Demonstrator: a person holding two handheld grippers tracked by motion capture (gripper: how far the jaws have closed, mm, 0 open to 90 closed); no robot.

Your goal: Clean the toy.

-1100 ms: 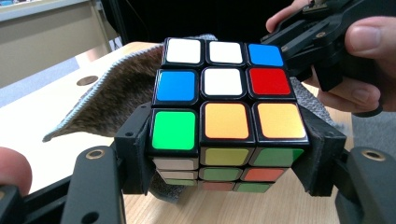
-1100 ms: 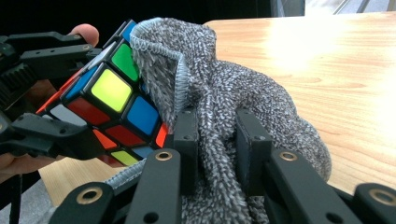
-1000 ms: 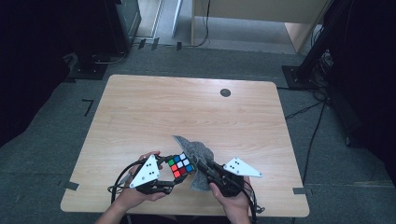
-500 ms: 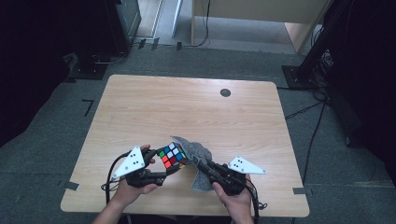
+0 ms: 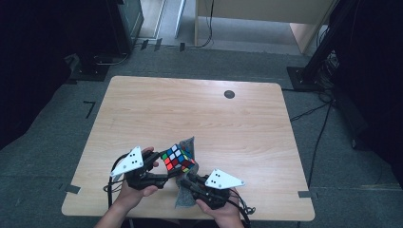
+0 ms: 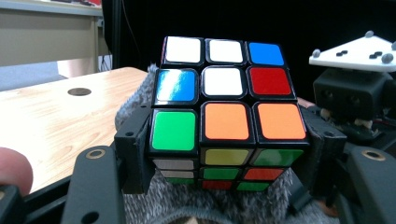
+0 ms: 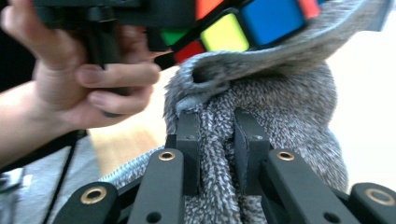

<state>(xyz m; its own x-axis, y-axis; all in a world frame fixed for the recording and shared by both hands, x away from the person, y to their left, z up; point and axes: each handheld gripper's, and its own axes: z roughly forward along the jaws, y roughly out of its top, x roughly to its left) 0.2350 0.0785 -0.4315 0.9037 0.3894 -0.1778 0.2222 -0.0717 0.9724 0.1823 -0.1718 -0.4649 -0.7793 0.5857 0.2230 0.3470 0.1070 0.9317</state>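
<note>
The left gripper (image 5: 161, 166) is clamping a scrambled 3x3 puzzle cube (image 5: 177, 158) between its 2 jaws, holding it raised above the near edge of the wooden table (image 5: 199, 114). In the left gripper view the cube (image 6: 224, 116) is sitting squarely between the black pads, gripped at its lowest layer, with white, blue, red, orange and green stickers facing the camera. The right gripper (image 5: 186, 179) is pinching a fold of a grey fleecy cloth (image 5: 186, 199); in the right gripper view its jaws are pressing together on the fabric (image 7: 261, 102), and the cloth is draping up against the underside and far side of the cube (image 7: 243, 23).

Judging by this, the work in hand is wiping the cube with the cloth. Both grips are already made and cloth and cube are touching, so the wiping looks to be under way. How many faces are clean I cannot tell; the faces under the left gripper's pads probably remain, and would need a re-grip.
</note>
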